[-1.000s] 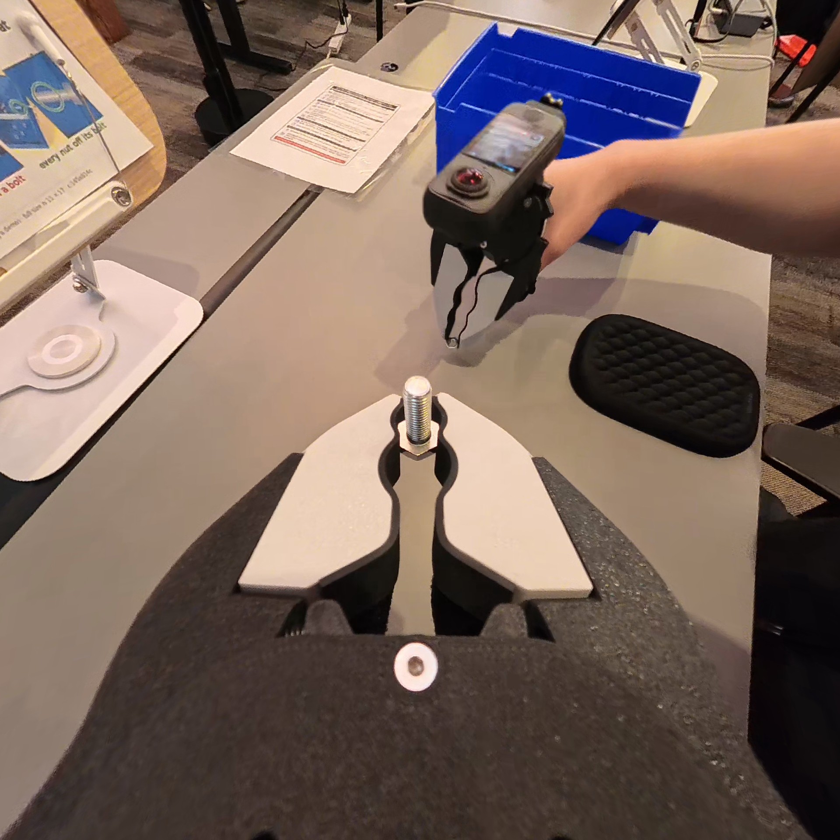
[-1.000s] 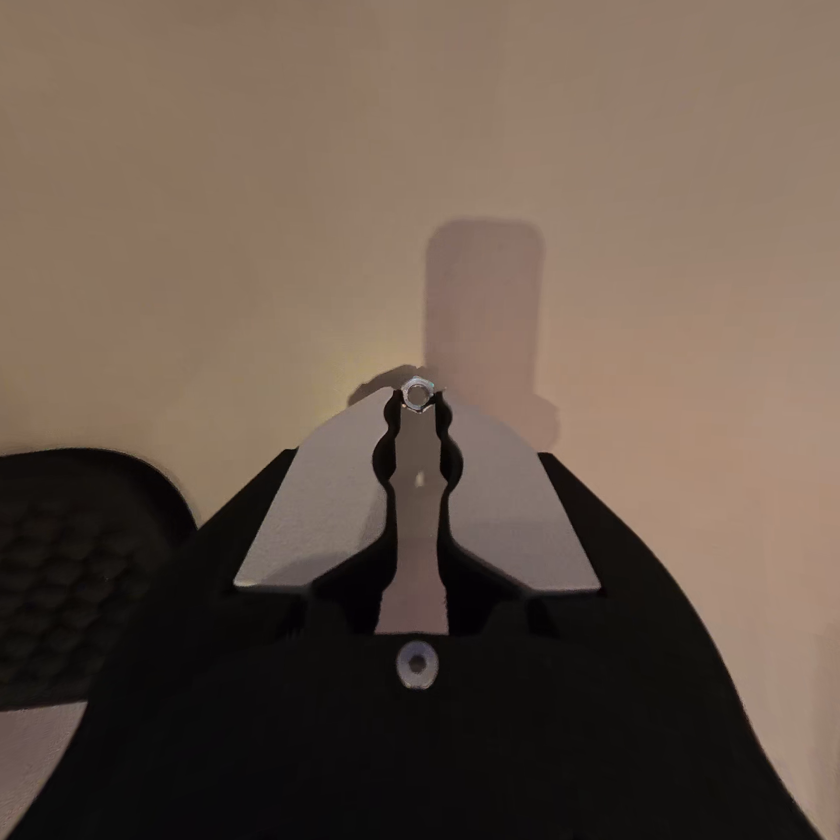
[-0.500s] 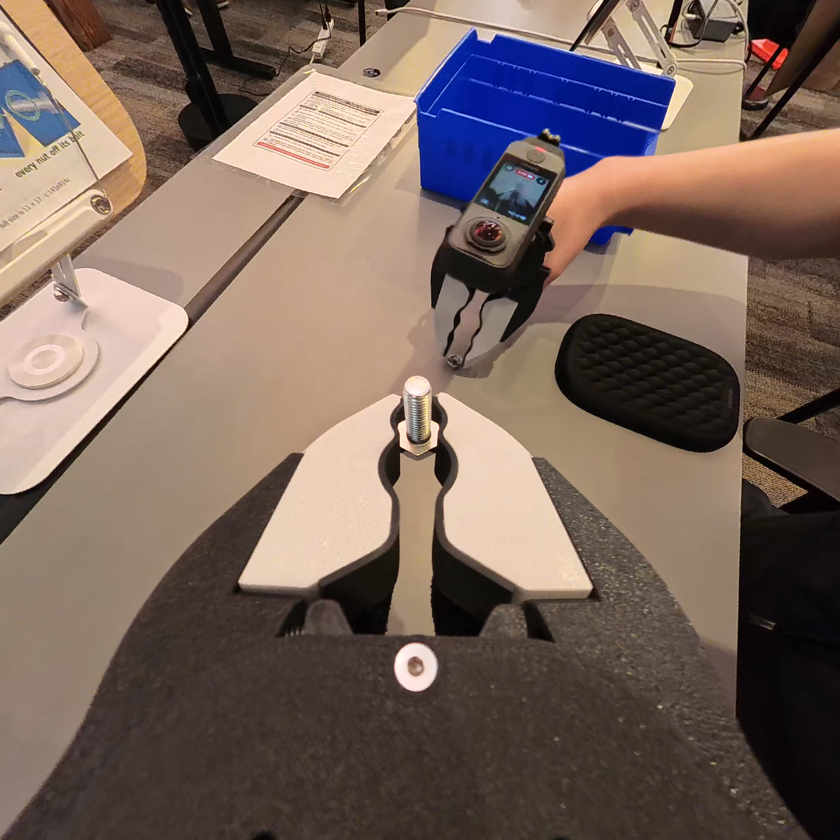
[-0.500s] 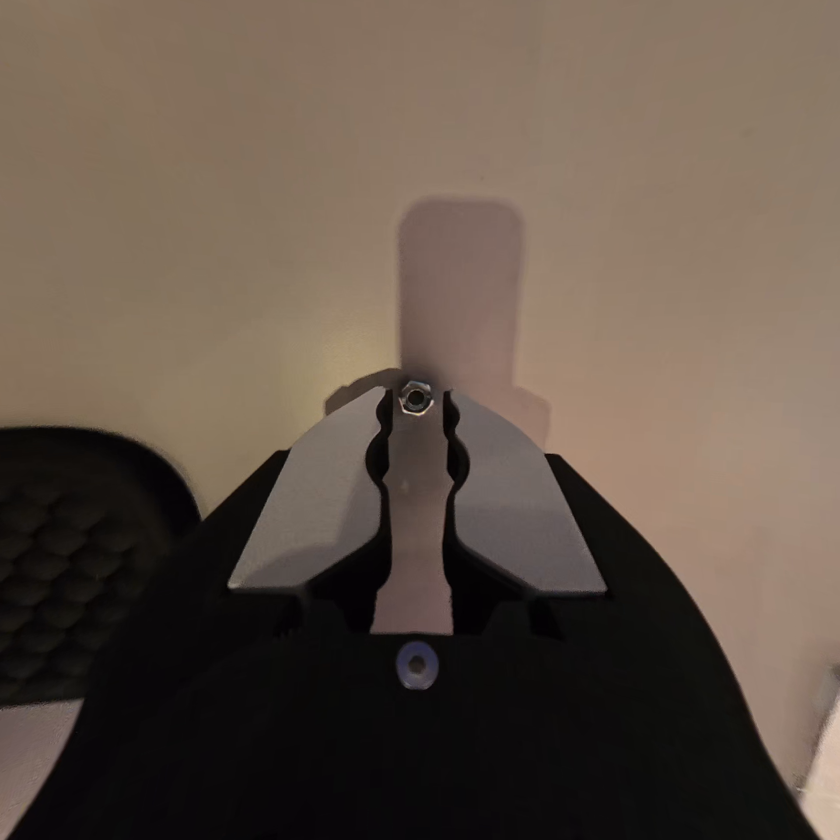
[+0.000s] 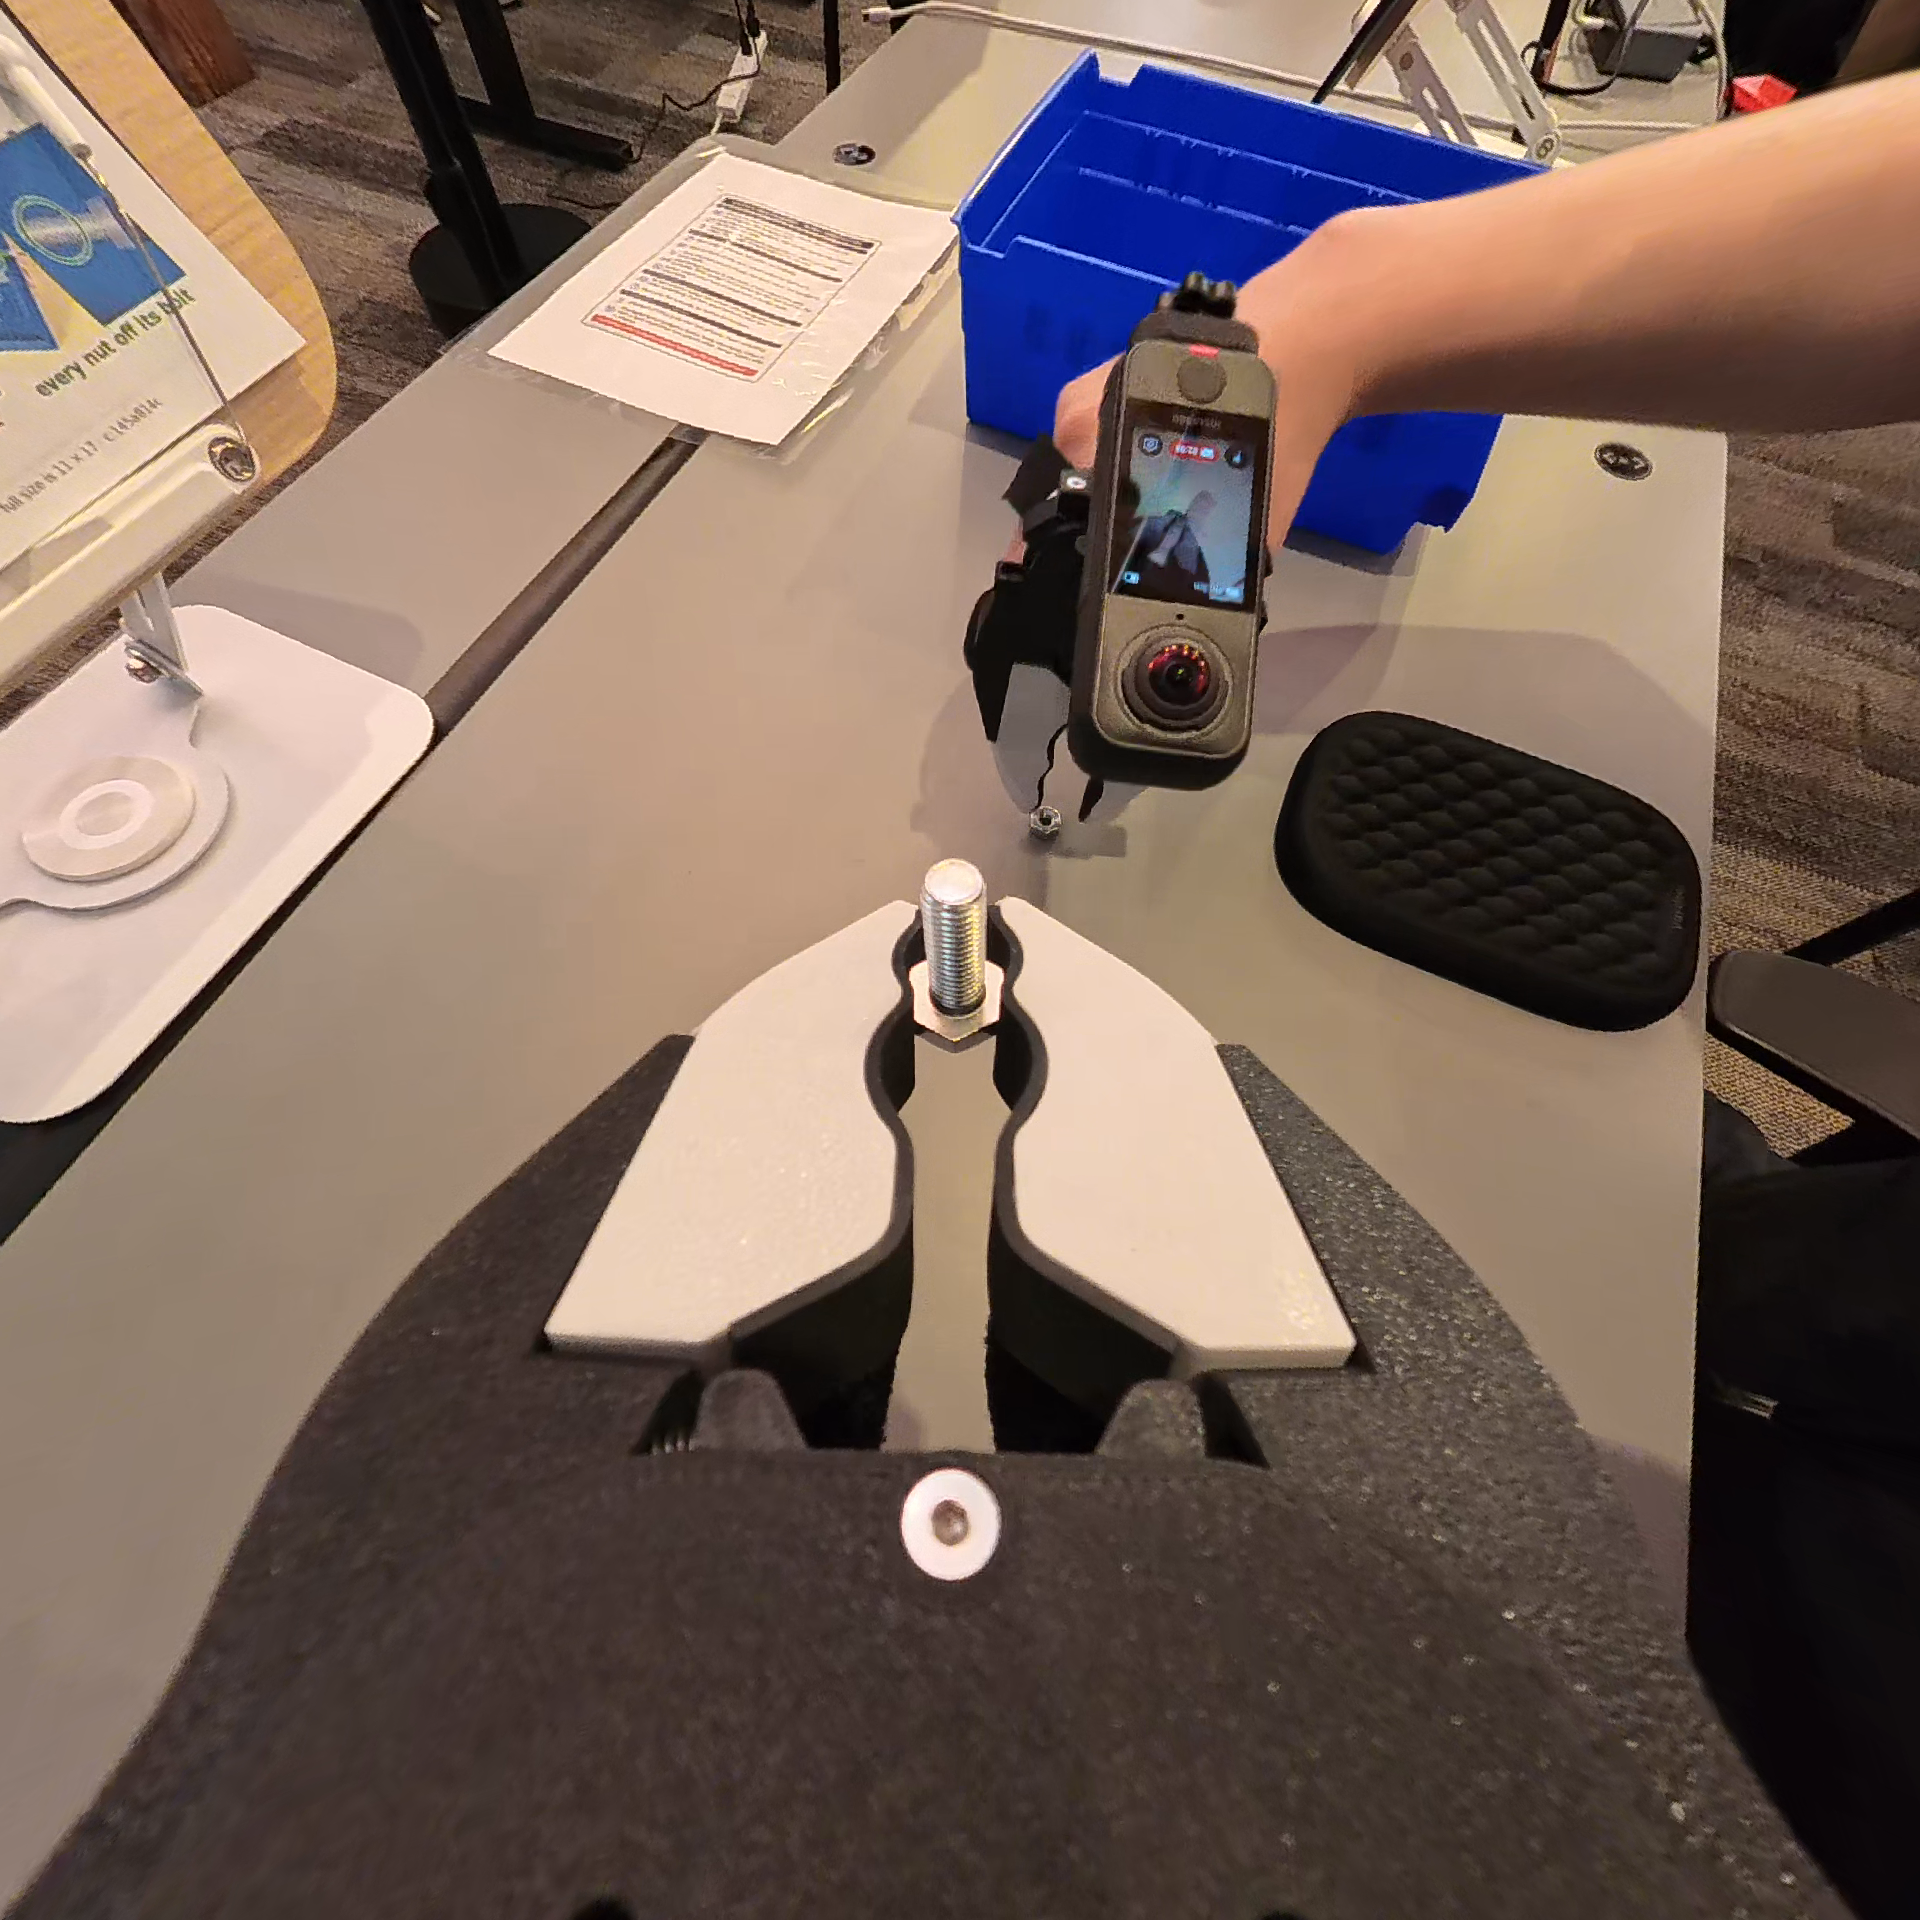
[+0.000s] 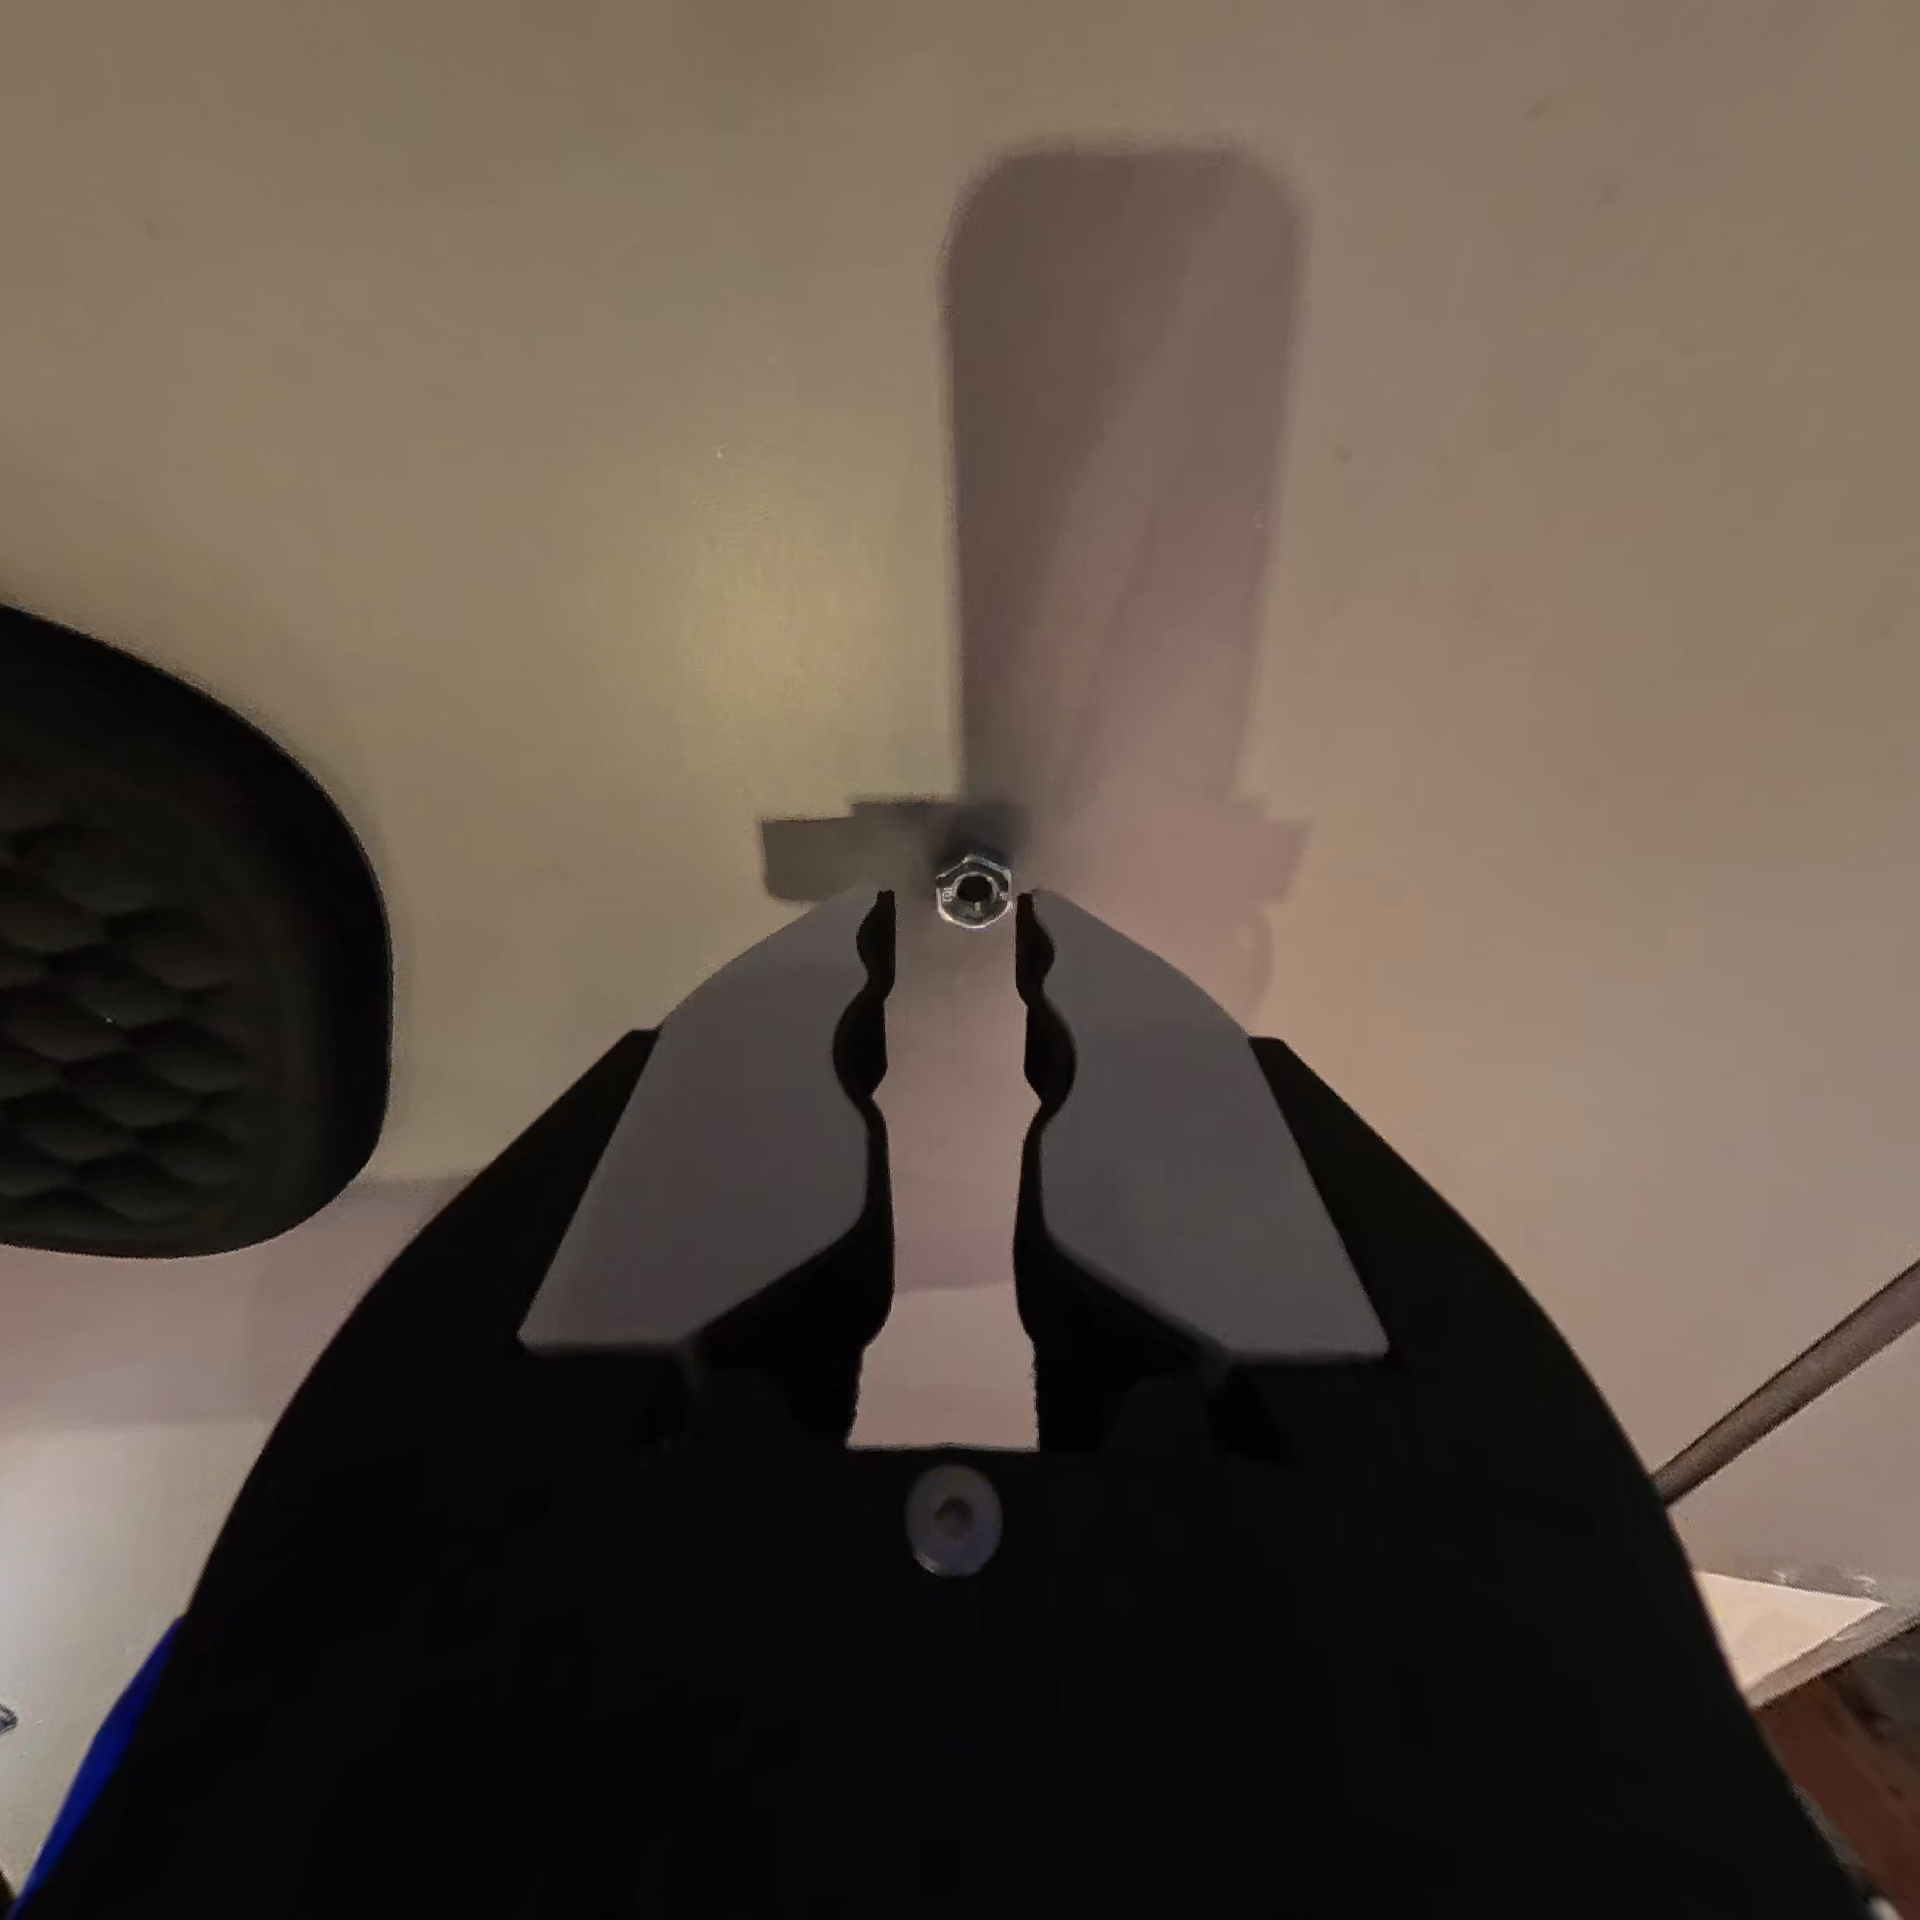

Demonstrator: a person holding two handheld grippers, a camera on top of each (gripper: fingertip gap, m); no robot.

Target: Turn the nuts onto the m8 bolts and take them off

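My left tool (image 5: 954, 971) is gripping the upright bolt (image 5: 953, 935) at centre frame. My right tool (image 6: 958, 906) is gaping over the loose nut (image 6: 968, 899) on the worktop (image 5: 665, 727); regripping it is probably coming next.

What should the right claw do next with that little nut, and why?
Probably pull the right claw away from the table. Its jaws stand apart with the nut lying loose between the tips, while the left claw grips the bolt upright, thread bare.
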